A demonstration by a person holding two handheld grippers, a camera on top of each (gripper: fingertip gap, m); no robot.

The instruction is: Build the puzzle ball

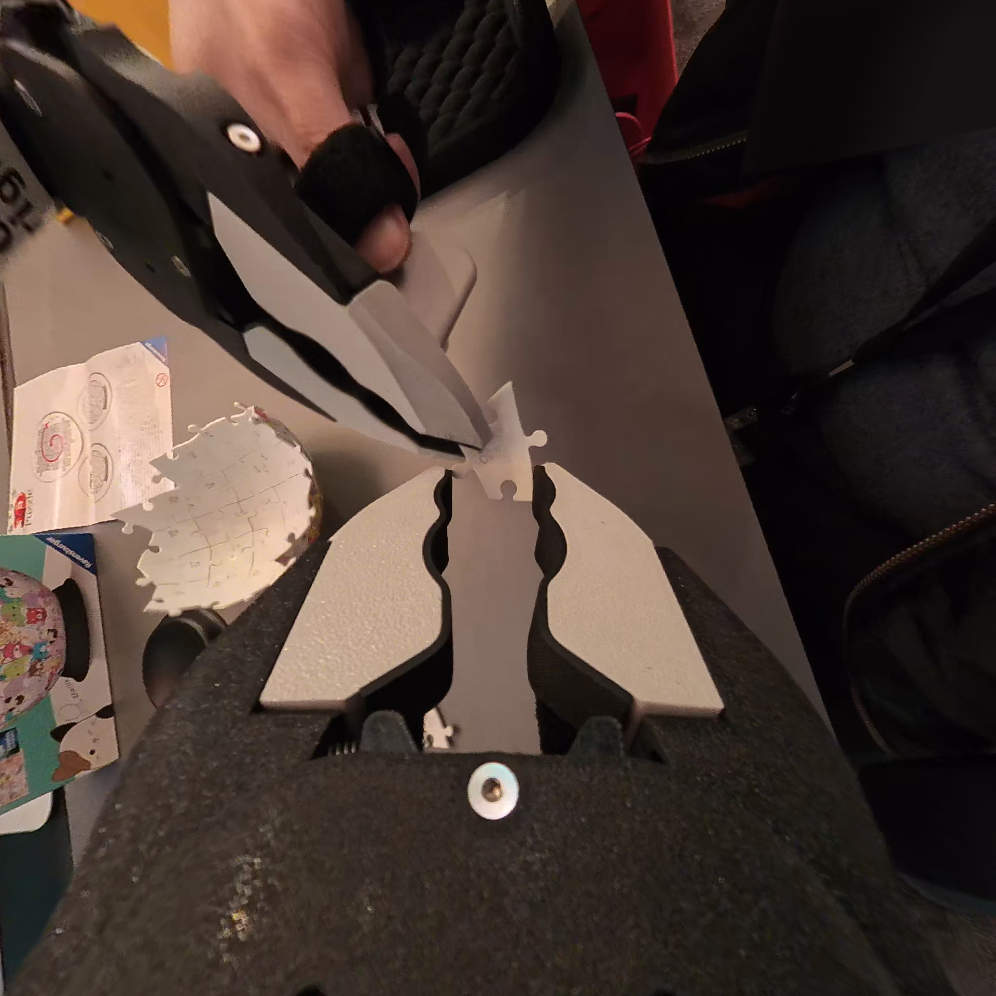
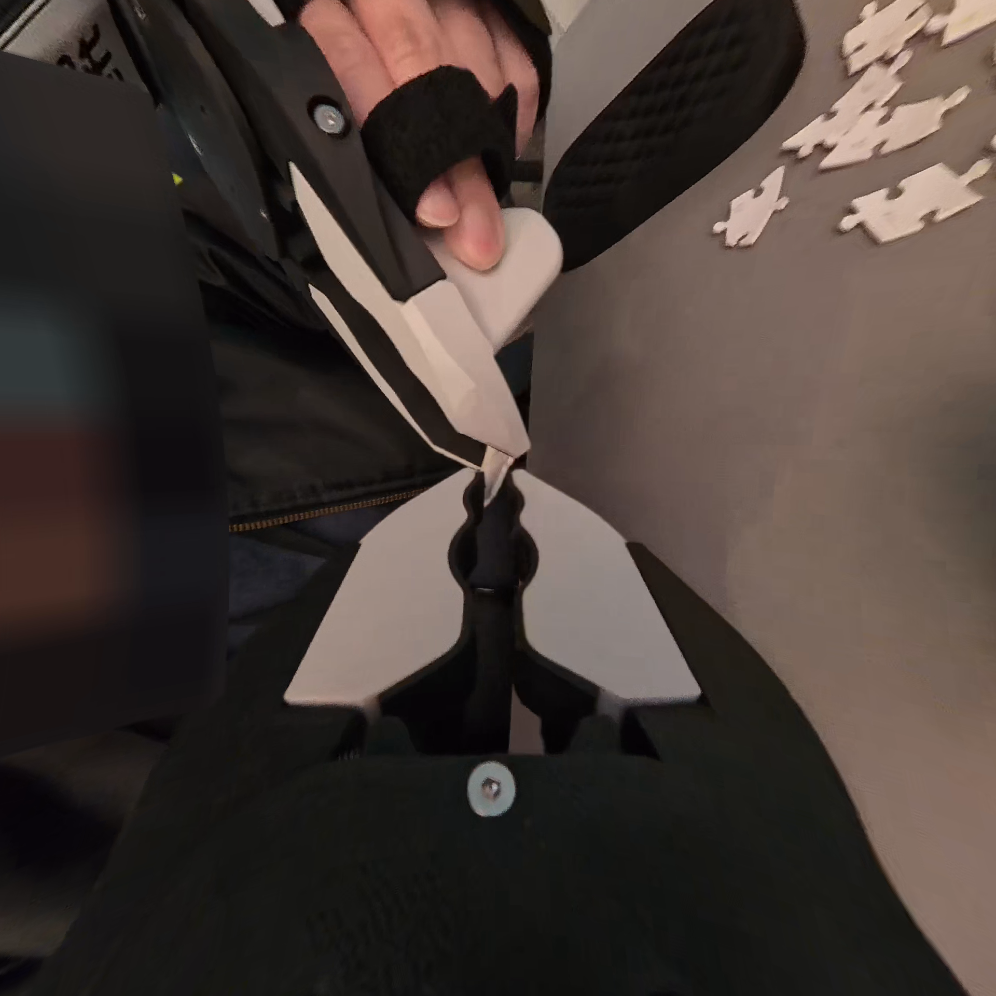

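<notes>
A white puzzle piece (image 1: 509, 452) is held in the air above the grey table (image 1: 593, 323). My right gripper (image 1: 469, 450) comes in from the upper left and is shut on the piece's left part. My left gripper (image 1: 493, 471) is open, its tips standing on either side of the piece's lower edge. In the right wrist view the piece (image 2: 493, 477) shows edge-on between my right gripper's (image 2: 495, 477) tips, with the left gripper (image 2: 498, 455) meeting it from above. The half-built puzzle ball (image 1: 226, 512), white inside showing, rests on a black stand (image 1: 178, 641) to the left.
A folded instruction leaflet (image 1: 91, 426) and the puzzle box (image 1: 48, 663) lie at far left. Several loose white pieces (image 2: 889, 129) lie on the table at upper right. One more piece (image 1: 439, 730) lies under my left gripper. Dark clothing (image 1: 862, 431) is beyond the table edge. Both grippers' tips are close together, under 4 cm apart. From either gripper's tips it is about 20 cm to the half-built puzzle ball (image 1: 226, 512).
</notes>
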